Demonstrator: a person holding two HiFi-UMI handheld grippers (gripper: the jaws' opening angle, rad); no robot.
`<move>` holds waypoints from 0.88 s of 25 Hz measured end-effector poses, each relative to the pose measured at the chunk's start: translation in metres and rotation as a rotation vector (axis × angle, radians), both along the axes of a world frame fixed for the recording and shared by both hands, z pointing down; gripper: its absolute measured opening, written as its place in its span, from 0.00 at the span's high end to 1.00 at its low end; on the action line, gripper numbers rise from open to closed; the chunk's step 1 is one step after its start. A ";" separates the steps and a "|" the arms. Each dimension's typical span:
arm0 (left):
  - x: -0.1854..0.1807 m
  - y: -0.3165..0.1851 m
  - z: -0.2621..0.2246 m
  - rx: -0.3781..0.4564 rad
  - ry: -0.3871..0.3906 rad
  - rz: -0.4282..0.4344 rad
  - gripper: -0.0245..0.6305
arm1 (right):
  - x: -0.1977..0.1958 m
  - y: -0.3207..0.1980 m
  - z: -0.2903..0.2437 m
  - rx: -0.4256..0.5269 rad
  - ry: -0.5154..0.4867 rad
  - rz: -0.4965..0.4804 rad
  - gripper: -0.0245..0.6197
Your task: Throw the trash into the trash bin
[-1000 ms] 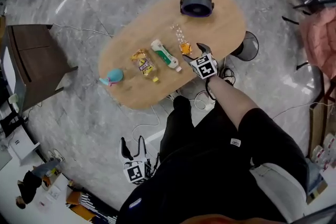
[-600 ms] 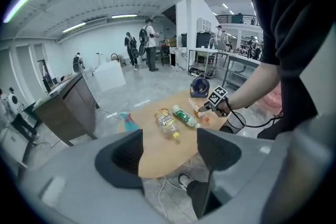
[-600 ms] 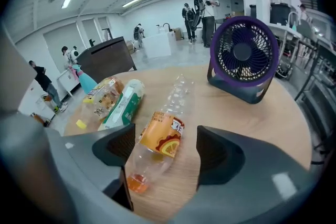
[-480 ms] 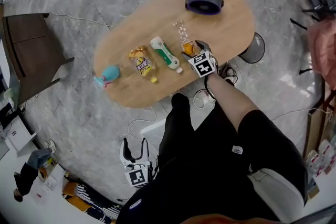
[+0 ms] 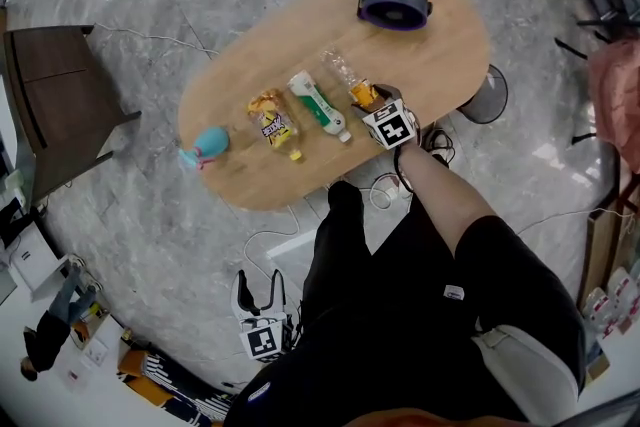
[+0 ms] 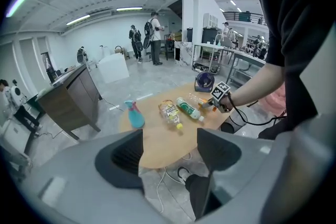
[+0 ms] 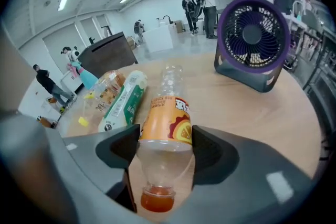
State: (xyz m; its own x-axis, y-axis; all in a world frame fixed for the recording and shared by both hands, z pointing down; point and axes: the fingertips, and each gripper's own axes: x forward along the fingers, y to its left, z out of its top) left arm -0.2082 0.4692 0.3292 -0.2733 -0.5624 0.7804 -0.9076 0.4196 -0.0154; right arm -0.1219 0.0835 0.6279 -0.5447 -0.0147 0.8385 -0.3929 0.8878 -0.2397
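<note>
Cabinet, dark brown, far left on the grey floor. Lower down, tongs on the left by the person's leg, above the floor and well away from the bench; spread wide, nothing between them. Up on the wooden bench, a row of things lying flat, near each other: blue spray bottle at the left end, then yellow bottle, then green and white bottle, then clear bottle with an orange label and an orange cap. Next, tongs on the right around the cap end of the clear bottle; just been closing, now pinching it on both sides at the orange label. Bottle flat on the bench, cap end toward the person. Bare arm reaching from the person up to those tongs. Past the bottle, purple fan standing on the far part of the bench, apart from the bottles.
</note>
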 end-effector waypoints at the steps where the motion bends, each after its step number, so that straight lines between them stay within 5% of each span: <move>1: 0.002 -0.001 0.000 -0.003 0.002 0.009 0.46 | 0.004 -0.002 -0.010 -0.001 -0.034 0.012 0.44; 6: 0.003 -0.022 0.001 0.004 -0.026 0.074 0.46 | 0.038 -0.011 -0.075 0.012 -0.223 0.070 0.44; 13: 0.045 -0.086 0.009 0.018 -0.035 0.257 0.47 | 0.137 -0.042 -0.139 -0.003 -0.386 0.282 0.45; 22: 0.112 -0.173 0.014 0.010 -0.022 0.471 0.47 | 0.343 -0.095 -0.144 0.072 -0.340 0.662 0.45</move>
State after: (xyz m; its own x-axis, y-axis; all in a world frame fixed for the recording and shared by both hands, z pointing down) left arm -0.0962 0.2963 0.3436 -0.0025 -0.6369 0.7709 -0.9987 -0.0379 -0.0346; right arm 0.2208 -0.0115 0.4835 -0.6318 -0.4783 0.6100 -0.7654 0.5094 -0.3934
